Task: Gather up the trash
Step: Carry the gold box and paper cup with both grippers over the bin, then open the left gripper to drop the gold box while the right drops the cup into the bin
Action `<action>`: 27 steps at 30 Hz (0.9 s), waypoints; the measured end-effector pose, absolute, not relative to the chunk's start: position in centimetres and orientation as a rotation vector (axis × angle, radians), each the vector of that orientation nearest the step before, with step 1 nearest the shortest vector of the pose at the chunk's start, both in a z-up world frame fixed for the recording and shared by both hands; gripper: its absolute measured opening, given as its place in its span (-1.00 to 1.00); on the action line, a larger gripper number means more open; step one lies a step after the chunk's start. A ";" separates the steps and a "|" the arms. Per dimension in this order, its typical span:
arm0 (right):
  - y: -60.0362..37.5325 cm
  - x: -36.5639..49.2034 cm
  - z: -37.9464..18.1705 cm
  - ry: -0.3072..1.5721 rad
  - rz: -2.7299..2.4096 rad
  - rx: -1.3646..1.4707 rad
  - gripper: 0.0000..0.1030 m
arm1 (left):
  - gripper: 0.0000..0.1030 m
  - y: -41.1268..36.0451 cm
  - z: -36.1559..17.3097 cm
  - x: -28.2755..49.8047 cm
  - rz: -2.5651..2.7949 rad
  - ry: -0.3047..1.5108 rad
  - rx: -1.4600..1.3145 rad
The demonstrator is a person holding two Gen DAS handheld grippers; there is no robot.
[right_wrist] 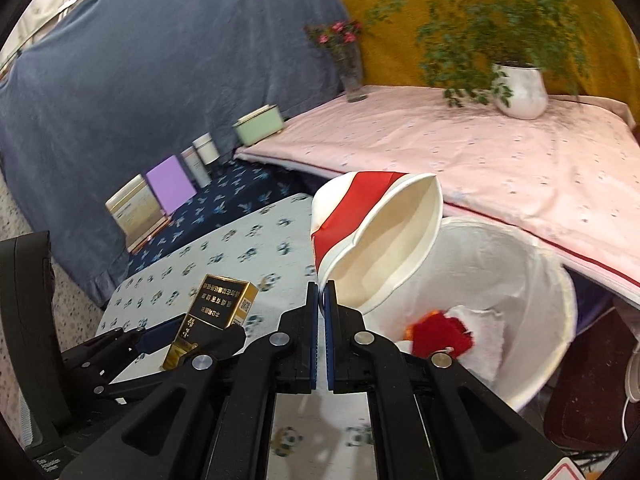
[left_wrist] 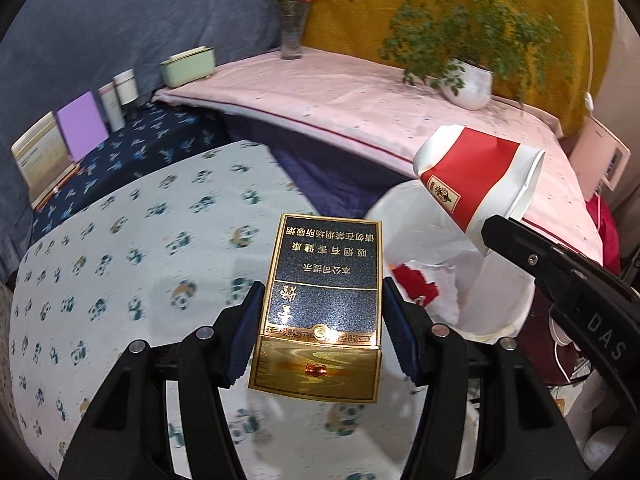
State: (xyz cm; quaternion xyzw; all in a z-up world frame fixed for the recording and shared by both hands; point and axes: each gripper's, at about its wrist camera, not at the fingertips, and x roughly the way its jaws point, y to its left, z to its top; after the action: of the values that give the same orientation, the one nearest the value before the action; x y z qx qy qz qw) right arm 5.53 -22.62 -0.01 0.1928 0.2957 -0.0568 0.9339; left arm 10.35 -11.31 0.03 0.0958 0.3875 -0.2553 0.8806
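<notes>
Left tool (left_wrist: 322, 312) clamps cigarette pack (left_wrist: 324, 304); right tool (right_wrist: 322, 300) pinches crushed paper cup (right_wrist: 372, 236) above bin (right_wrist: 532, 280).

Black-and-gold cigarette pack (left_wrist: 320, 312); red-and-white paper cup (right_wrist: 372, 240); white bin (right_wrist: 552, 280); panda-print white cloth (left_wrist: 132, 248); pink cloth (left_wrist: 360, 108); purple book (left_wrist: 82, 126).

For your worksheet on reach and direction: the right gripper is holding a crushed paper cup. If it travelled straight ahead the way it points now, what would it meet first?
Probably the white-lined trash bin: the right gripper pinches the paper cup over its near rim. Depth is unclear; it may pass above to the pink cloth.
</notes>
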 end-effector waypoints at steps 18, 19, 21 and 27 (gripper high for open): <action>-32.9 -0.5 -1.9 0.568 -0.320 0.500 -0.94 | 0.09 -22.8 -1.1 8.6 -0.761 0.833 0.283; -33.1 -0.6 -2.1 0.570 -0.322 0.503 -0.94 | 0.10 -23.1 -1.2 8.6 -0.770 0.830 0.285; -33.5 -0.7 -2.4 0.574 -0.324 0.506 -0.94 | 0.10 -23.6 -1.3 8.7 -0.768 0.820 0.288; -33.6 0.0 -2.8 0.587 -0.316 0.508 -0.94 | 0.28 -23.5 -1.5 9.4 -0.734 0.813 0.274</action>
State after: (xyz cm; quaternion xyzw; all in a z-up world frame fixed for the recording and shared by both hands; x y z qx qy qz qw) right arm 0.04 -33.64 -2.82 0.2465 0.2850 -0.1535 0.9135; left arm 9.40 -23.49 -1.53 0.1297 0.3850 -0.3480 0.8449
